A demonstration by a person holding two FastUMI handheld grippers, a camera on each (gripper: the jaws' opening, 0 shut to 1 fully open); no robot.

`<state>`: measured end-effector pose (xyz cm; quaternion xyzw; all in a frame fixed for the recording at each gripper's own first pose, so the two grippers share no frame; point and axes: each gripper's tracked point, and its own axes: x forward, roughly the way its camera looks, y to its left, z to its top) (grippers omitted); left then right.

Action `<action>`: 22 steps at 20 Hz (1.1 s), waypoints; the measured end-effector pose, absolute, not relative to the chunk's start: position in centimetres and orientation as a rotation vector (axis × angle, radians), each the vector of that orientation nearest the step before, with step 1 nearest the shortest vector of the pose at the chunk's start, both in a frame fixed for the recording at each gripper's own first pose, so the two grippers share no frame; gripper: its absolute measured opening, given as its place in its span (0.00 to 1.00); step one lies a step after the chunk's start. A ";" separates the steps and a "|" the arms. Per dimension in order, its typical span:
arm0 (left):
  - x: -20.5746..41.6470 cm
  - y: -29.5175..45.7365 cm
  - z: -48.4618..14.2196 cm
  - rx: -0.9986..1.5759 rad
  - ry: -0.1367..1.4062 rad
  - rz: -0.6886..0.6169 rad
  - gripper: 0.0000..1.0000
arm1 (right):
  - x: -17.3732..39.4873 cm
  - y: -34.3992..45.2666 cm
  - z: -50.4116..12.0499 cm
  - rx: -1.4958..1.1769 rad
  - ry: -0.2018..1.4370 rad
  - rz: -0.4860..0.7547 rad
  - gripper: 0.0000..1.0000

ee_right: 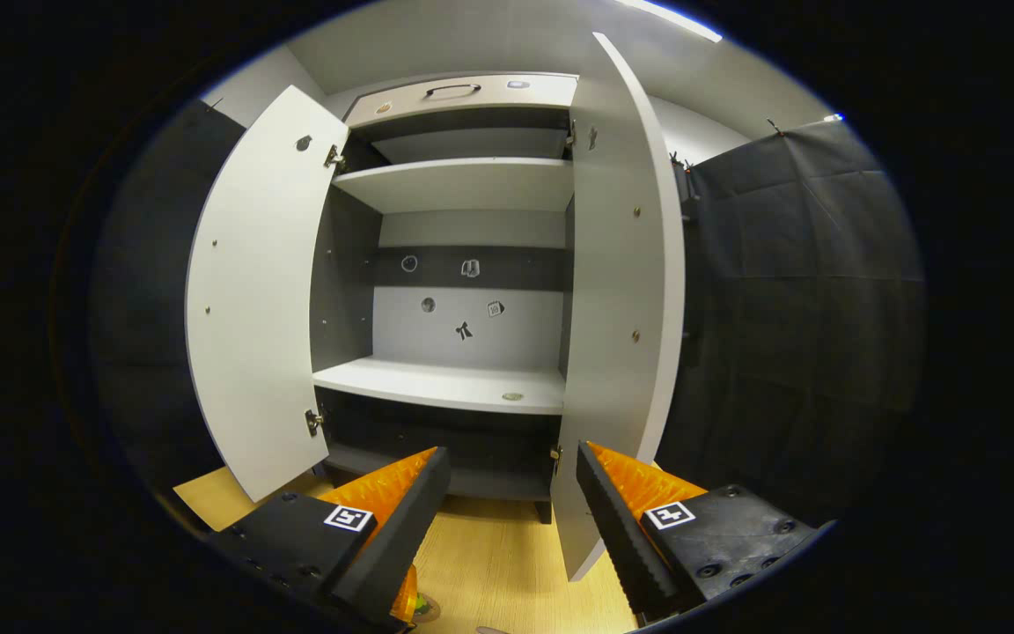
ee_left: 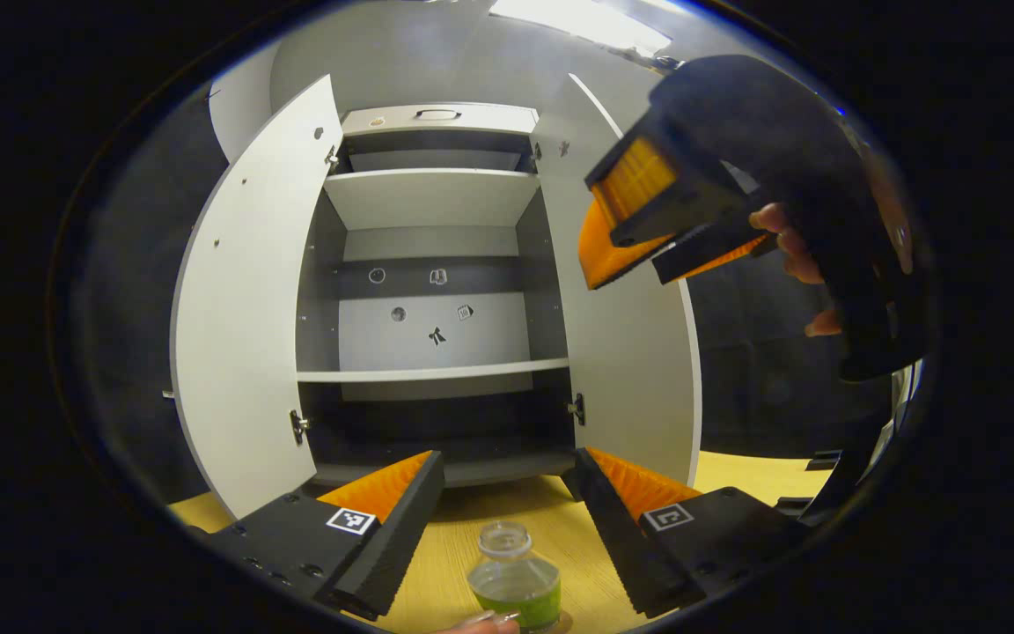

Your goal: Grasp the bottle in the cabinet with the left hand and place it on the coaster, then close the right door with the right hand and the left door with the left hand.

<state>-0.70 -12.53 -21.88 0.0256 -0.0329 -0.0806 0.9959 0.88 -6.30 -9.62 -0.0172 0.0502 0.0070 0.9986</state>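
2 doors of the cabinet (ee_left: 437,264) stand wide open, the left door (ee_left: 247,308) at 9 o'clock and the right door (ee_left: 626,352) at 3 o'clock in the left gripper view. At 6 o'clock there, the bottle (ee_left: 514,577) stands upright on the wooden table (ee_left: 560,519), between the spread fingers of the left gripper (ee_left: 507,528), which do not touch it. At 2 o'clock a hand (ee_left: 802,264) holds the right gripper (ee_right: 511,528) high beside the right door, its own fingers apart and empty.

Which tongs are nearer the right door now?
Right. The right tongs hang up against the right door; the left tongs sit lower, open over the bottle on the table.
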 end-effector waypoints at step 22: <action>-5.1 14.7 -0.8 -0.021 0.003 0.145 0.96 | 3.2 -20.1 -0.2 -0.111 -0.021 -0.196 0.96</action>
